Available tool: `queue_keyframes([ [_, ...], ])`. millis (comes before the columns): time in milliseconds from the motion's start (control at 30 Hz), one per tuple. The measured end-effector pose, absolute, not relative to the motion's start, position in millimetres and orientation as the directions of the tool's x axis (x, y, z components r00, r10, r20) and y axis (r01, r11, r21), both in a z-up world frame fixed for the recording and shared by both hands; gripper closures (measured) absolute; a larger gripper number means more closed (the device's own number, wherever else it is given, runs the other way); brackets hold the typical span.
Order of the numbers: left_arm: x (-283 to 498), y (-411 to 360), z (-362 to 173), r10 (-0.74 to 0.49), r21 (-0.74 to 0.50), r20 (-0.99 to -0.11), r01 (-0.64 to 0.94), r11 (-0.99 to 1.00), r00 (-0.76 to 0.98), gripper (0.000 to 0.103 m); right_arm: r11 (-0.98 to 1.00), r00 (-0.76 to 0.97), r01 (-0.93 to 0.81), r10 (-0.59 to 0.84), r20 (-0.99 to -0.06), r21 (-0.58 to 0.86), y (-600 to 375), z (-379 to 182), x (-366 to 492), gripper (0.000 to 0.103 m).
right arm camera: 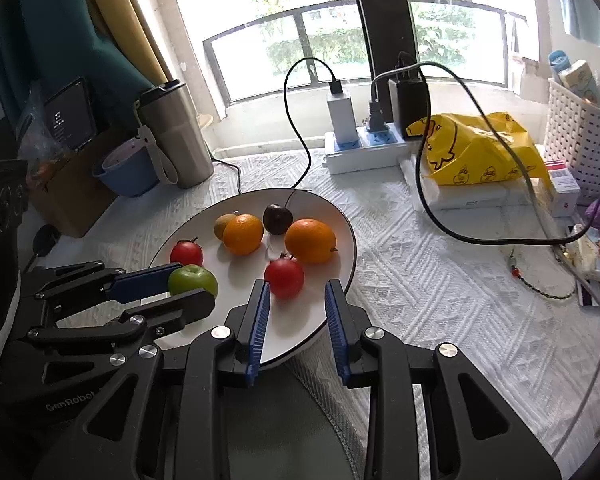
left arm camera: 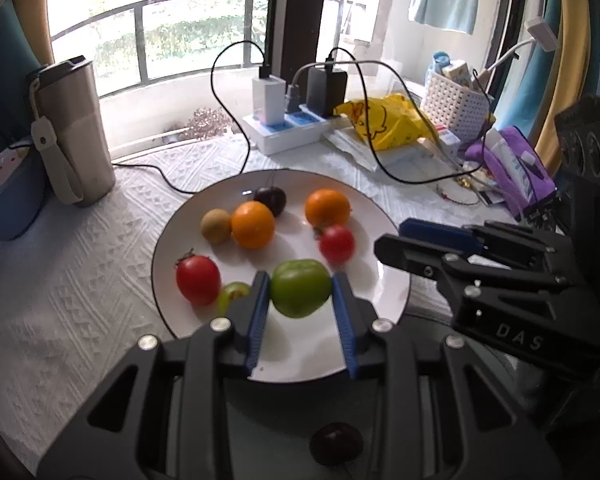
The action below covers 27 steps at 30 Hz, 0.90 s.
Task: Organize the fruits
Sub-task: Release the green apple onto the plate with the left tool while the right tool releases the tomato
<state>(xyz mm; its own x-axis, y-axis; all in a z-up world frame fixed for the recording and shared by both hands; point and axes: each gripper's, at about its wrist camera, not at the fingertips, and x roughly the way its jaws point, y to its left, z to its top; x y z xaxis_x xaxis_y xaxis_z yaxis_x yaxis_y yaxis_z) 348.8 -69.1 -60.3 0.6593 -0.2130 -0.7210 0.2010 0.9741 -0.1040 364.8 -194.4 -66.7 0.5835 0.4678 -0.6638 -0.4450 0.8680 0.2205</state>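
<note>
A white plate (left arm camera: 384, 224) holds two oranges (left arm camera: 252, 224), two red tomatoes (left arm camera: 198, 279), a kiwi (left arm camera: 215, 225), a dark plum (left arm camera: 271, 200) and a small green fruit (left arm camera: 233, 294). My left gripper (left arm camera: 300, 290) is shut on a green apple (left arm camera: 301, 293) just above the plate's near part; the gripper also shows in the right wrist view (right arm camera: 188, 294) with the apple (right arm camera: 193, 280). My right gripper (right arm camera: 297, 294) is open over the plate's near rim (right arm camera: 350, 256), with a red tomato (right arm camera: 284, 278) just ahead of its fingertips. It shows in the left wrist view (left arm camera: 392, 240).
A steel tumbler (left arm camera: 74, 132) and a blue bowl (left arm camera: 8, 196) stand at the left. A power strip with chargers (left arm camera: 292, 120), a yellow bag (left arm camera: 384, 120), a white basket (left arm camera: 456, 104) and cables lie behind. A dark fruit (left arm camera: 335, 443) lies below the left gripper.
</note>
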Motion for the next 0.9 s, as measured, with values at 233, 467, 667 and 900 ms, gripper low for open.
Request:
queue_keyframes([
  [233,338,-67,-51,-0.211,-0.108,-0.706,0.192,0.976,0.676,0.069,0.866,0.599,-0.452,0.471,-0.647,0.212,-195,-55,352,0.073],
  [467,323,-65,-39,-0.222,-0.119,-0.681,0.194,0.974,0.697,0.057,0.864,0.607,-0.455,0.479,-0.634,0.217,-198,-46,336,0.073],
  [667,311,-64,-33,-0.220,-0.116,-0.671,0.193,0.974,0.708,0.057,0.867,0.615,-0.449,0.475,-0.629,0.216,-202,-42,325,0.073],
  [900,293,-57,-26,-0.210,-0.118,-0.656,0.177,0.977,0.724,0.057,0.866,0.620,-0.452,0.477,-0.623,0.214,-203,-37,311,0.073],
])
